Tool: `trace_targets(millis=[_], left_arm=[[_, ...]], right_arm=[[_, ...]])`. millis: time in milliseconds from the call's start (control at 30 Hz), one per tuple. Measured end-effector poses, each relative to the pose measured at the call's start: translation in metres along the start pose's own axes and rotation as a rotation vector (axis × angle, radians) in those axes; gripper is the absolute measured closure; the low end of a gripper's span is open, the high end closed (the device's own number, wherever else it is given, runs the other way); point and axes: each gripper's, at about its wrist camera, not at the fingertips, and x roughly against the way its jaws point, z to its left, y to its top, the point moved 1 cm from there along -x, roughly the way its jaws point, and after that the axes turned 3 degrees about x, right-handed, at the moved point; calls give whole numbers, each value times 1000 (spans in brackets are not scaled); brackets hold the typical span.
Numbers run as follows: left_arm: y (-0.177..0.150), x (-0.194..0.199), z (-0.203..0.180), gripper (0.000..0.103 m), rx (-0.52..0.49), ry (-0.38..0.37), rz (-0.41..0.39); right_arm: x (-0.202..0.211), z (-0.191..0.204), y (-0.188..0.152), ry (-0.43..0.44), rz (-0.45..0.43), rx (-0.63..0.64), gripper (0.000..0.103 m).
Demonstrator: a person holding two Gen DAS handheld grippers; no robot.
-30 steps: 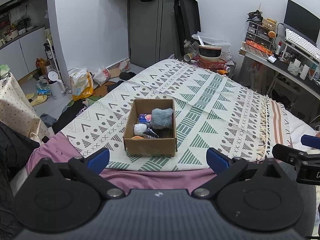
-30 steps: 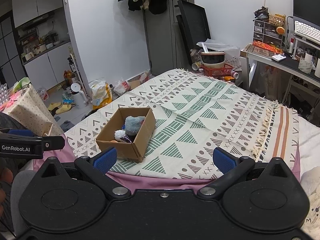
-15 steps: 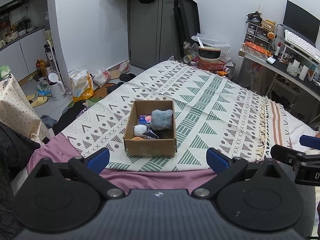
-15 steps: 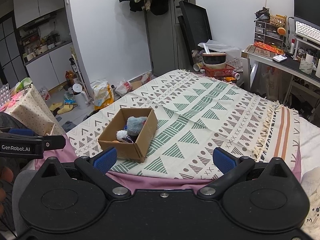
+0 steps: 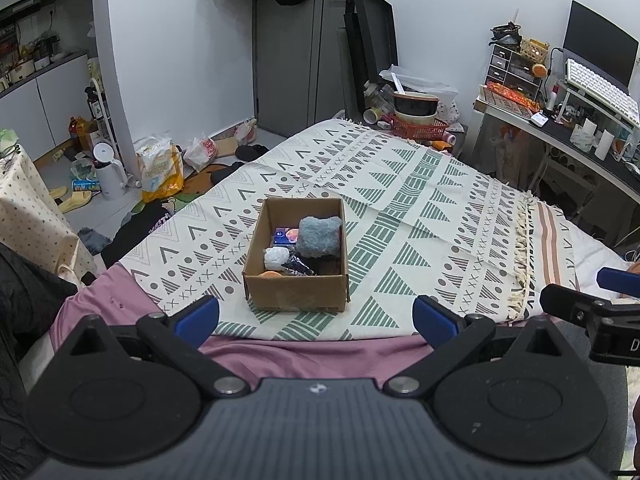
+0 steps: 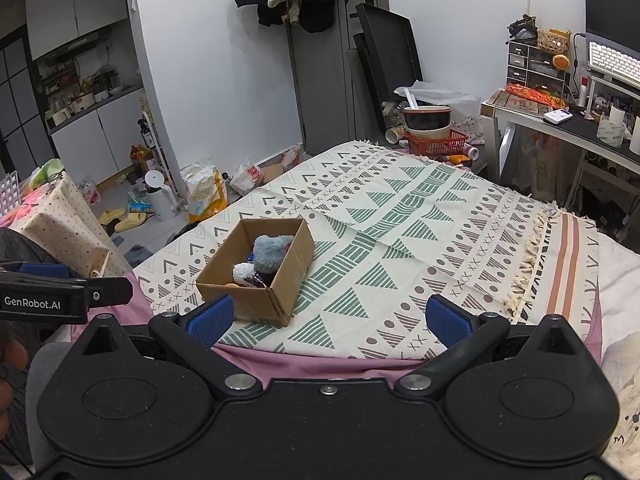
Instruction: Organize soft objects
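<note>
Both your left gripper point(image 5: 316, 316) and right gripper point(image 6: 326, 318) hang spread wide and empty, while the cardboard box point(image 5: 296, 256) of soft objects sits mid-frame on the blanket point(image 5: 420, 208); reaching in crooked risks tipping its light wall.

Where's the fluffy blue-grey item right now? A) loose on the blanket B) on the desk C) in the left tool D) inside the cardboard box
D: the blue-grey item sits in the box on top of the other things, and both the left tool and the right tool are open and empty, short of the box.
</note>
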Motion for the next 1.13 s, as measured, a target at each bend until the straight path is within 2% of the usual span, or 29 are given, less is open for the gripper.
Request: trace_targets(millis=[1133], left_arm=[[-9,-7,-5,1,12,-31,5]], right_arm=[[-6,0,-4,-6,16,-15,0]])
